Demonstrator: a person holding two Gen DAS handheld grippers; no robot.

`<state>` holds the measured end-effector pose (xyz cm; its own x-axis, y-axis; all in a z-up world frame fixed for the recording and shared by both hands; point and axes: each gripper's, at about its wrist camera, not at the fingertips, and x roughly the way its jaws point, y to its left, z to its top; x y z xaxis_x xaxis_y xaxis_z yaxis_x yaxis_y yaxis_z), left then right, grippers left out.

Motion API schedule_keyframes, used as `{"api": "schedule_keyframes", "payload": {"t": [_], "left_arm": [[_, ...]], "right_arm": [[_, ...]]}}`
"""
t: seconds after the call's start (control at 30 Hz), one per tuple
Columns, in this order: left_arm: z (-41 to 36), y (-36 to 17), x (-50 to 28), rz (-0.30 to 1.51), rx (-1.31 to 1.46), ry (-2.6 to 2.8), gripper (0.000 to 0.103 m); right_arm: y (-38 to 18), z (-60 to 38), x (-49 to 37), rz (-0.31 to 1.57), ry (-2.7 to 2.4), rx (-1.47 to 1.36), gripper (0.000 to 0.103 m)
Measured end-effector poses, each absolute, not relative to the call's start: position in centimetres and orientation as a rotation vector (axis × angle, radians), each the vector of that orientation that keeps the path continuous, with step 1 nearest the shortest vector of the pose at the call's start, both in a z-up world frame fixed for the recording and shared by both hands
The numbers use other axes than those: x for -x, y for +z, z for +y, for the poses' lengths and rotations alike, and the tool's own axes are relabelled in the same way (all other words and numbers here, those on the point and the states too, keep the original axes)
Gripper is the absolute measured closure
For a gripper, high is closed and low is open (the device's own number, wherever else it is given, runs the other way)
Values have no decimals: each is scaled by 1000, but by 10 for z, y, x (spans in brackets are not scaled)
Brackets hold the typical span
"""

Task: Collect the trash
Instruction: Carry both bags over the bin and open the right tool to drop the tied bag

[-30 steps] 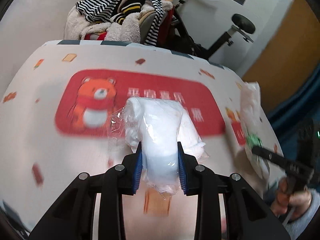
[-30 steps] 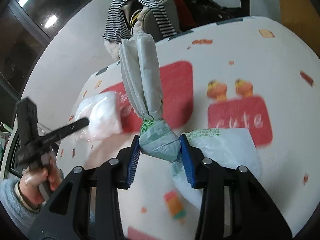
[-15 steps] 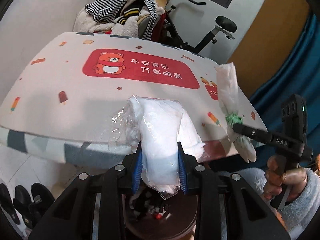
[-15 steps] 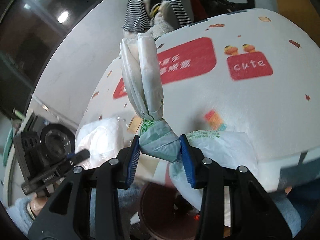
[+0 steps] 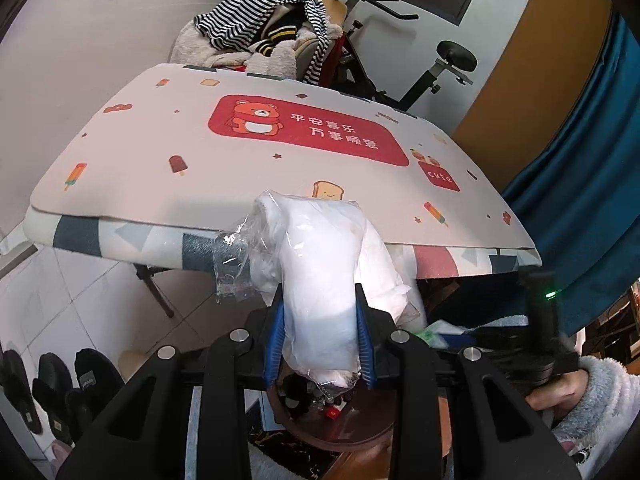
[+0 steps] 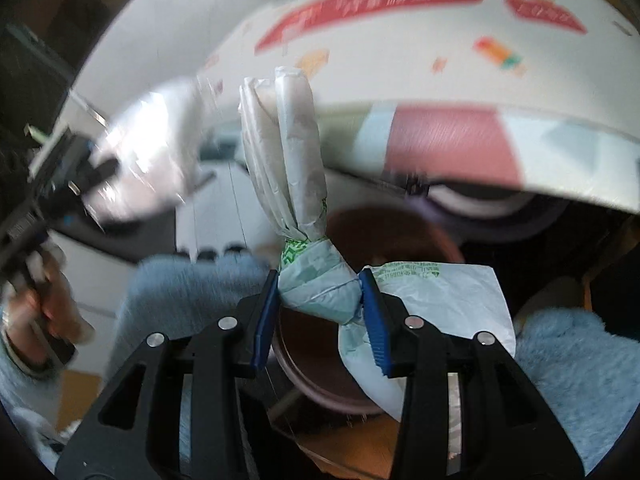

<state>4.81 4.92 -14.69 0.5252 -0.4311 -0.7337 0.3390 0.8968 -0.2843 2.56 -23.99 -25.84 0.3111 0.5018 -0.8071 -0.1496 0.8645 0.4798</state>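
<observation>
Left gripper (image 5: 320, 336) clamps a clear plastic bag of white tissue (image 5: 320, 276) between its blue pads, held in the air above a brown round bin (image 5: 340, 428) on the floor. Right gripper (image 6: 320, 304) pinches a knotted white wrapper with green print (image 6: 312, 280), also over the brown bin (image 6: 384, 240). Beyond both, a table (image 5: 200, 184) carries a cartoon-bear cloth. Farther back, striped clothes (image 5: 260, 20) pile on a chair beside an exercise bike (image 5: 432, 76).
</observation>
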Motion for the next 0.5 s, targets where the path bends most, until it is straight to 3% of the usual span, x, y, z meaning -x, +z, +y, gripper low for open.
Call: {"api": "schedule_keyframes", "payload": {"t": [0.5], "left_arm": [[52,-161,-37,943,95,-473,73]], "right_arm": [[-342,-206,-43,1462,339,-227,60]]}}
